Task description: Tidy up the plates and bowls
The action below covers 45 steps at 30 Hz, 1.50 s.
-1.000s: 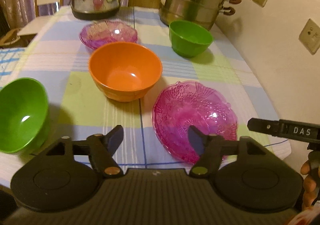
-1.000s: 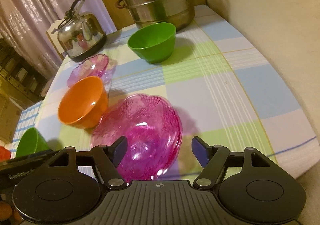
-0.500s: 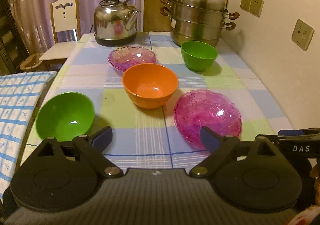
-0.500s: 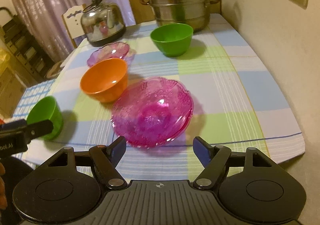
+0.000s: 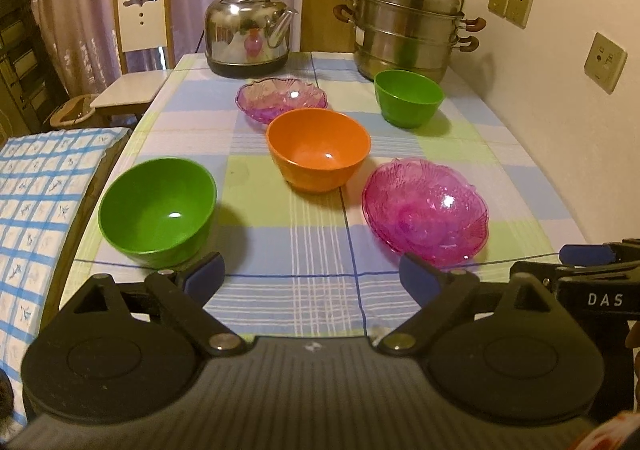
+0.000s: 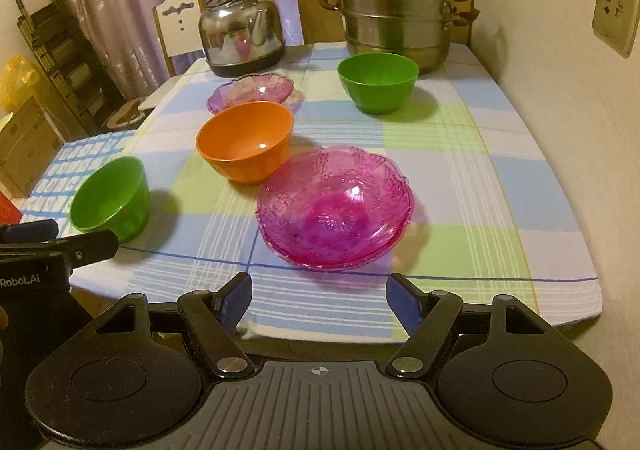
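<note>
On the checked tablecloth [image 5: 316, 298] stand an orange bowl [image 5: 318, 149] in the middle, a green bowl [image 5: 158, 210] near left, another green bowl [image 5: 408, 98] far right, a pale pink glass plate [image 5: 281, 98] behind the orange bowl, and stacked magenta glass plates [image 5: 426, 210] near right. My left gripper [image 5: 314, 280] hangs open over the near table edge, nothing between its fingers. My right gripper [image 6: 320, 300] is open too, just short of the magenta plates [image 6: 335, 206]. The right view also shows the orange bowl [image 6: 245, 144] and both green bowls [image 6: 110, 198] [image 6: 378, 80].
A steel kettle [image 5: 250, 38] and a stacked steel steamer pot [image 5: 408, 30] stand at the table's far end. A wall [image 5: 560, 110] with sockets runs along the right. A white chair [image 5: 140, 46] and a blue checked cloth [image 5: 36, 202] lie to the left.
Both grippers have drawn back and risen from the table, so more of it shows. The left gripper's jaws have spread wider. The right view has rolled level. The dishes have not moved.
</note>
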Each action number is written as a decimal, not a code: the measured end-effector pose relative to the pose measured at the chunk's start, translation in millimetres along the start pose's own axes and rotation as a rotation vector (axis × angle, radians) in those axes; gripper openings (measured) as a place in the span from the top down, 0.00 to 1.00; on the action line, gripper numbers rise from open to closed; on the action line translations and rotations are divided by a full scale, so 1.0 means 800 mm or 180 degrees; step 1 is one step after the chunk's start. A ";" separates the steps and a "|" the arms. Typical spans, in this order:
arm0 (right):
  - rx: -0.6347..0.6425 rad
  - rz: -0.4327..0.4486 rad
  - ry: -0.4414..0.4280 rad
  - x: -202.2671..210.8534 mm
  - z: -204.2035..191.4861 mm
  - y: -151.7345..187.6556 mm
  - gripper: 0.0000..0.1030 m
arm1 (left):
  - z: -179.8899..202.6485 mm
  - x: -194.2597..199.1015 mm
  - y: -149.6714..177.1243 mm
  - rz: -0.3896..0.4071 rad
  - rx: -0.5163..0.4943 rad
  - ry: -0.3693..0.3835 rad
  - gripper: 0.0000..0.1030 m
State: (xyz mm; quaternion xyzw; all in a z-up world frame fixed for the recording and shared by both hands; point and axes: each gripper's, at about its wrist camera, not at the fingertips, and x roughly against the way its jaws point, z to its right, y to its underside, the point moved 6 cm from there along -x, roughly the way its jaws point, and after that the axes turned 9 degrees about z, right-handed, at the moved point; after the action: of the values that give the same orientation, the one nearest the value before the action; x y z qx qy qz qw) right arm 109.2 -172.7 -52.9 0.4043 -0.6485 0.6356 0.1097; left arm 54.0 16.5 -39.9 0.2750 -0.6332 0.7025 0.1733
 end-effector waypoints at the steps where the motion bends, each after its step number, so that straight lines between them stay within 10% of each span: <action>1: -0.0002 -0.0002 0.0001 0.000 0.000 0.000 0.28 | -0.001 0.001 0.001 0.0001 0.0003 -0.0006 0.10; 23: -0.0216 -0.0057 -0.0128 -0.013 0.007 -0.015 0.28 | -0.020 -0.007 -0.027 0.0022 0.0088 0.0116 0.10; 45: -0.0446 -0.0089 -0.0470 -0.166 0.005 -0.200 0.28 | -0.123 -0.180 -0.183 -0.0104 0.0146 0.0186 0.10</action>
State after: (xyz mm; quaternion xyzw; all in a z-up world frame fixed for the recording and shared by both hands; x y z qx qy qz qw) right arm 303.0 -104.0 -22.8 0.4504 -0.6920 0.5555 0.0985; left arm 237.5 148.5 -15.3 0.2685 -0.6070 0.7216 0.1968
